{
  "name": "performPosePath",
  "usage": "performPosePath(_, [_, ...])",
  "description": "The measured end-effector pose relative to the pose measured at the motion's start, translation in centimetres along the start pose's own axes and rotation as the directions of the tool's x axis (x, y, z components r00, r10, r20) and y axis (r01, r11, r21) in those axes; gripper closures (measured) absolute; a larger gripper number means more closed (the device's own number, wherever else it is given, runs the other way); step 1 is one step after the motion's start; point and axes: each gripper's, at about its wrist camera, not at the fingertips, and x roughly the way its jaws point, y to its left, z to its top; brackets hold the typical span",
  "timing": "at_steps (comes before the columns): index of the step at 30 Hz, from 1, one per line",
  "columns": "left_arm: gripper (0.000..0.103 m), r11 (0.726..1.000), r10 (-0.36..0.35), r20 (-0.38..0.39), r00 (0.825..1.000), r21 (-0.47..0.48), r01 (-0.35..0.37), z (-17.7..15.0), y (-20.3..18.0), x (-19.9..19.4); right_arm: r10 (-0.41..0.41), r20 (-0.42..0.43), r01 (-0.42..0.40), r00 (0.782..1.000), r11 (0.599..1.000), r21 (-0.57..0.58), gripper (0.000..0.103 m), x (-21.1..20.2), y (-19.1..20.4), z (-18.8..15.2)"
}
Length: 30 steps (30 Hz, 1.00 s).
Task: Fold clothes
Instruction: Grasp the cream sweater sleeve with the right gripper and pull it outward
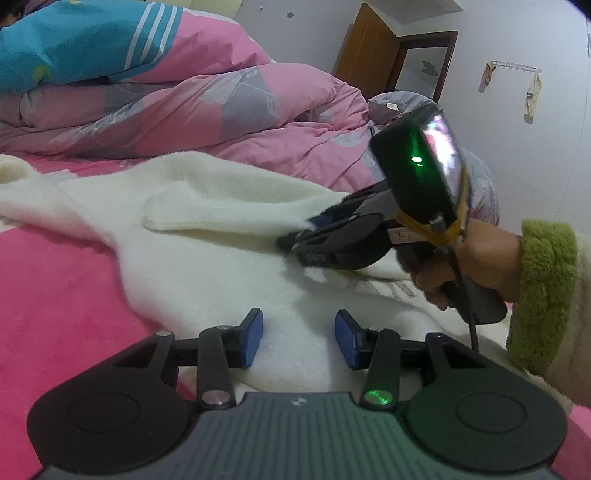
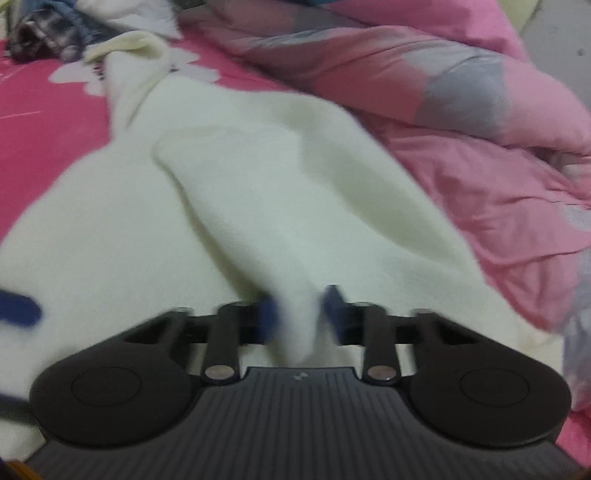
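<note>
A white fleece garment (image 1: 207,266) lies spread on the pink bed sheet (image 1: 55,295). My left gripper (image 1: 299,334) hovers open low over its near part, with only flat cloth under the blue pads. My right gripper (image 1: 295,240), held by a hand in a green-cuffed sleeve (image 1: 546,288), is tilted sideways and shut on the end of the garment's sleeve (image 1: 221,210). In the blurred right wrist view, a fold of the white garment (image 2: 258,184) runs up between the blue pads of the right gripper (image 2: 300,310), filling the gap. A blue fingertip (image 2: 16,308) of the left gripper shows at the left edge.
A rumpled pink and grey quilt (image 1: 221,103) is heaped just behind the garment, with blue striped bedding (image 1: 74,40) on top. A pile of dark checked clothes (image 2: 48,29) lies at the far end of the bed. A brown door (image 1: 369,51) stands in the back wall.
</note>
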Motion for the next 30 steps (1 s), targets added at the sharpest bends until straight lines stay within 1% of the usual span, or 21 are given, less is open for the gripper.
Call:
performPosePath(2, [0.058, 1.0, -0.003, 0.002, 1.0, -0.005, 0.003, 0.0, 0.1, 0.0, -0.073, 0.043, 0.073, 0.996, 0.997, 0.009, 0.093, -1.5, -0.4, 0.1])
performPosePath(3, [0.058, 1.0, -0.005, 0.002, 1.0, -0.006, 0.005, 0.0, 0.1, 0.0, -0.131, 0.064, 0.129, 0.989, 0.991, 0.029, 0.093, -2.5, -1.2, 0.1])
performPosePath(5, [0.058, 1.0, -0.005, 0.002, 1.0, -0.007, 0.005, 0.0, 0.1, 0.0, -0.196, 0.093, 0.185, 0.976, 0.976, 0.114, 0.094, -4.7, -4.2, -0.1])
performPosePath(7, [0.058, 1.0, -0.005, 0.003, 1.0, -0.007, 0.005, 0.1, 0.1, 0.0, -0.284, 0.103, 0.264, 0.953, 0.949, 0.174, 0.094, -7.4, -7.6, -0.9])
performPosePath(10, [0.058, 1.0, -0.006, 0.003, 1.0, -0.008, 0.006, 0.1, 0.1, 0.0, -0.408, 0.076, 0.382, 0.91, 0.896, 0.227, 0.094, -10.5, -12.4, -3.1])
performPosePath(12, [0.058, 1.0, -0.006, 0.004, 1.0, -0.009, 0.006, 0.1, 0.2, 0.1, -0.48, 0.046, 0.45, 0.876, 0.848, 0.278, 0.094, -12.4, -15.8, -5.1])
performPosePath(15, [0.058, 1.0, -0.008, 0.005, 1.0, -0.012, 0.008, 0.1, 0.2, 0.1, -0.587, -0.019, 0.555, 0.81, 0.755, 0.35, 0.094, -14.5, -20.1, -8.5])
performPosePath(16, [0.058, 1.0, -0.009, 0.006, 1.0, -0.013, 0.01, 0.1, 0.3, 0.1, -0.607, -0.043, 0.576, 0.793, 0.727, 0.374, 0.094, -14.9, -21.2, -9.8])
performPosePath(18, [0.058, 1.0, -0.013, 0.008, 1.0, -0.018, 0.013, 0.1, 0.4, 0.1, -0.648, -0.1, 0.621, 0.755, 0.658, 0.425, 0.094, -15.2, -23.4, -12.5])
performPosePath(20, [0.058, 1.0, -0.017, 0.01, 1.0, -0.024, 0.018, 0.1, 0.5, 0.0, -0.653, -0.16, 0.629, 0.74, 0.587, 0.509, 0.094, -14.9, -25.0, -15.5])
performPosePath(22, [0.058, 0.999, -0.022, 0.012, 1.0, -0.031, 0.023, 0.0, 0.6, 0.0, -0.648, -0.221, 0.629, 0.729, 0.508, 0.588, 0.094, -14.5, -26.6, -18.5])
performPosePath(23, [0.058, 0.999, -0.025, 0.013, 1.0, -0.034, 0.025, 0.0, 0.7, 0.0, -0.616, -0.248, 0.608, 0.748, 0.486, 0.628, 0.094, -13.9, -26.9, -20.0])
performPosePath(24, [0.058, 0.999, -0.027, 0.014, 1.0, -0.038, 0.028, -0.1, 0.7, 0.0, -0.575, -0.272, 0.581, 0.772, 0.466, 0.667, 0.094, -13.1, -27.1, -21.4])
performPosePath(27, [0.059, 0.998, -0.036, 0.017, 0.999, -0.05, 0.037, -0.1, 0.9, -0.1, -0.462, -0.322, 0.531, 0.827, 0.45, 0.718, 0.087, -11.2, -26.0, -23.5])
performPosePath(28, [0.059, 0.998, -0.04, 0.017, 0.999, -0.055, 0.041, -0.1, 0.9, -0.1, -0.423, -0.335, 0.515, 0.842, 0.444, 0.733, 0.074, -10.6, -25.6, -24.2])
performPosePath(29, [0.058, 0.997, -0.044, 0.018, 0.999, -0.061, 0.045, -0.1, 1.0, -0.1, -0.382, -0.348, 0.499, 0.856, 0.437, 0.748, 0.058, -9.9, -25.2, -24.8])
performPosePath(30, [0.057, 0.996, -0.051, 0.017, 0.999, -0.07, 0.052, 0.0, 1.1, -0.1, -0.341, -0.359, 0.484, 0.869, 0.429, 0.763, 0.053, -9.3, -24.7, -25.4])
